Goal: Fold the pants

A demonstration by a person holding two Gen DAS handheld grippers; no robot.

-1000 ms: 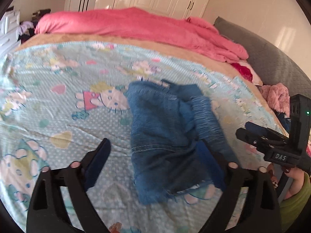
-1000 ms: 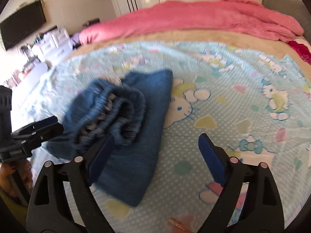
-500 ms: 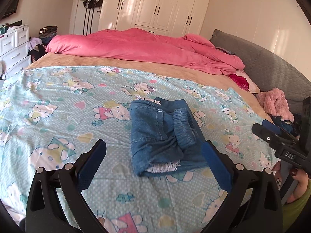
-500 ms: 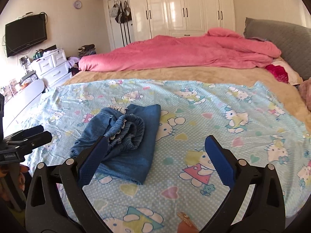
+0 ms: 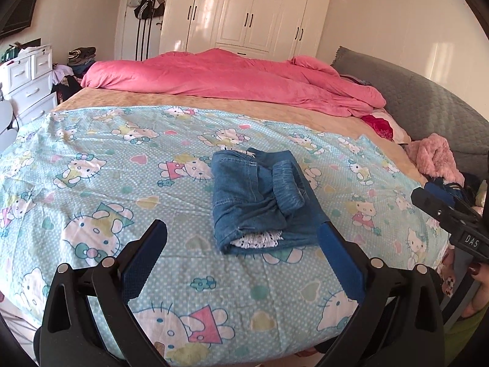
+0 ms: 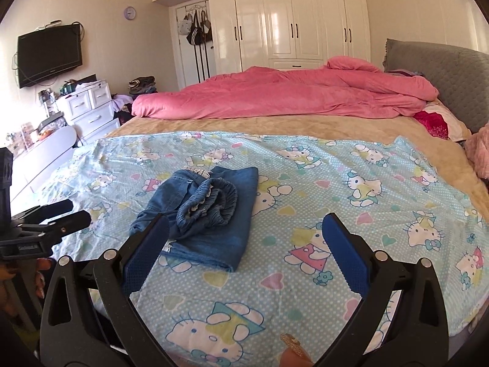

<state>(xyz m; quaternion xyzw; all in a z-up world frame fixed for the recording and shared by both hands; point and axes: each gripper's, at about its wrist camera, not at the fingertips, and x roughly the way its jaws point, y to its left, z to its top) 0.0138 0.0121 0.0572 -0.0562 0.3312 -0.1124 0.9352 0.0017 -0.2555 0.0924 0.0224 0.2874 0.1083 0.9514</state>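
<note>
Fingers of left gripper [image 5: 241, 252] spread wide, released, nothing between. Fingers of right gripper [image 6: 246, 249] likewise spread wide, empty. Folded denim pants [image 5: 259, 205] lie as compact bundle on cartoon-cat sheet [image 5: 91, 183] of bed, at 12 o'clock from left gripper, at 11 o'clock from right gripper; no finger touches them. Elastic waistband bunched on top of bundle. Pink duvet [image 6: 290, 94] heaped at far side of bed, well apart from pants.

Folded pants [image 5: 259, 198] on printed sheet [image 5: 91, 159], duvet [image 5: 232, 76] behind, wardrobe [image 5: 244, 12] beyond, drawers [image 5: 27, 82] left
</note>
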